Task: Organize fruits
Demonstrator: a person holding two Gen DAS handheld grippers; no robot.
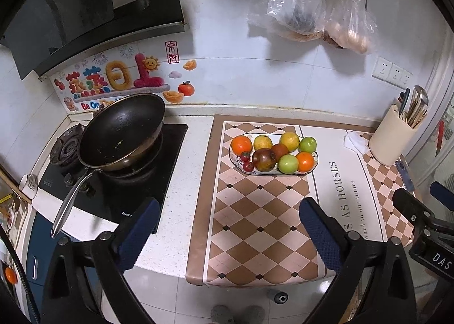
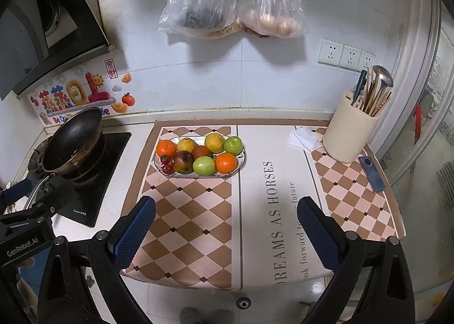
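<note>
While both grippers gape, fruit plate [image 2: 241,160] well beyond right gripper [image 2: 225,227]

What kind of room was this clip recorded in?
Almost certainly a home kitchen: a wok sits on a gas stove under a range hood, and a utensil holder stands on the counter near a plate of fruit.

Mat [image 2: 266,182] reads "DREAMS AS HORSES"; left gripper [image 2: 20,244] body "GenRobot.AI"; wall sticker [image 1: 113,82] "Be On"
</note>
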